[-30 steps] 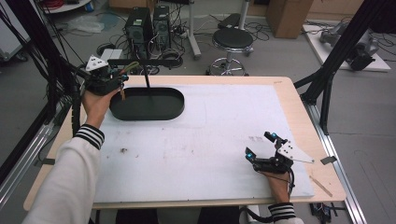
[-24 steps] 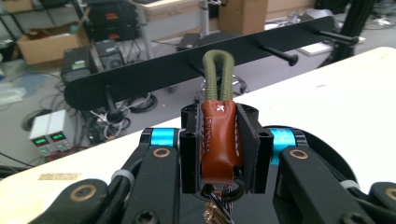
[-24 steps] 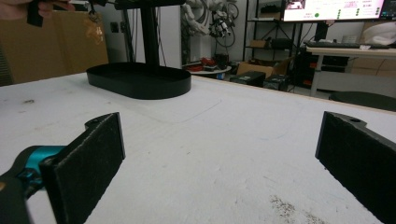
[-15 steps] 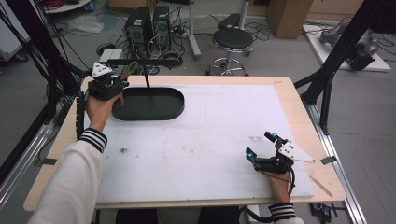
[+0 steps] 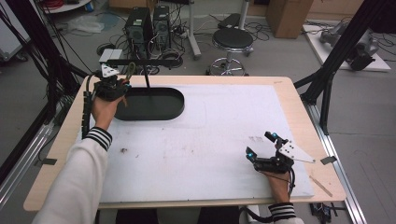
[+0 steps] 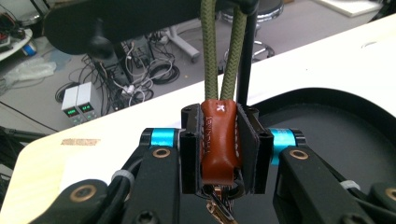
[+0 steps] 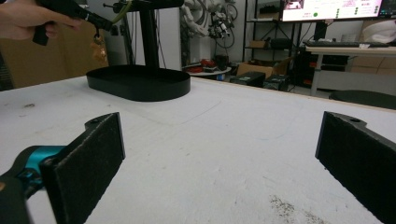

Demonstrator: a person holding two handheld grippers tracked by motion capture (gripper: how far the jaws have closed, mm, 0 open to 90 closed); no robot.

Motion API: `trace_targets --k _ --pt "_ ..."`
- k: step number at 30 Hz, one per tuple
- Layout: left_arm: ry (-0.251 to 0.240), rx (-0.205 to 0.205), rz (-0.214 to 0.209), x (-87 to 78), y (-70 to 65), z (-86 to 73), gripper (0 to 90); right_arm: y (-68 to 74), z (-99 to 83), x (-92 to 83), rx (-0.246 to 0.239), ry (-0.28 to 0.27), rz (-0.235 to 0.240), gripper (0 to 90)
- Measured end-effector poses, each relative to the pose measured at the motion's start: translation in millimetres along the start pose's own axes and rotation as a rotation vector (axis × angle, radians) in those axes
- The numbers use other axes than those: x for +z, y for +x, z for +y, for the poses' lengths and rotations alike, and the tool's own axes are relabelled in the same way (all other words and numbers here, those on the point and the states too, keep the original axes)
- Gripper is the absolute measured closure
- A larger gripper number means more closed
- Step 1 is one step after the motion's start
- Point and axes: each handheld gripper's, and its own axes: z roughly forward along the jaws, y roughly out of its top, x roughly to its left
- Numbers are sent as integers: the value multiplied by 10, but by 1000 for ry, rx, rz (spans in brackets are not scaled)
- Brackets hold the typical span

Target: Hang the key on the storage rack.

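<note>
I see the brown leather tab of a key strap pinched between the jaws of my left hand-held gripper, the pads pressed flat on both of its sides. From the top of the tab an olive-green cord loop runs straight up to the horizontal bar of a black stand. Below the tab a small metal ring and clasp peek out between the jaws, partly hidden. In the high view my left hand-held gripper sits at the far left of the table, just beside the left end of the stand's black oval tray, with the cord hanging from the bar above it. The stand's thin upright post rises from the tray's back edge.

My right hand-held gripper is well apart from all this, resting near the front right corner of the table's white mat. Its jaws stand spread wide with nothing between them; in the right gripper view I see bare mat between the two black pads and the tray far off across the table.
</note>
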Motion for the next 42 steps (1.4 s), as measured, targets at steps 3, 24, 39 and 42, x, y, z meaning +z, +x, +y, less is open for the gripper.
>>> trace_targets --k 3,24,39,42 --pt "20 7 -4 40 5 7 721 0 0 -1 2 0 0 3" --pt "-198 -14 -268 -436 50 -247 55 -15 -4 -2 14 -7 -6 3" --pt "-337 31 -452 -1220 -96 -1060 17 -12 -4 -2 5 -7 -6 3" --pt "-366 23 -435 -1323 -133 -1247 17 2 -5 0 -2 -3 -10 3"
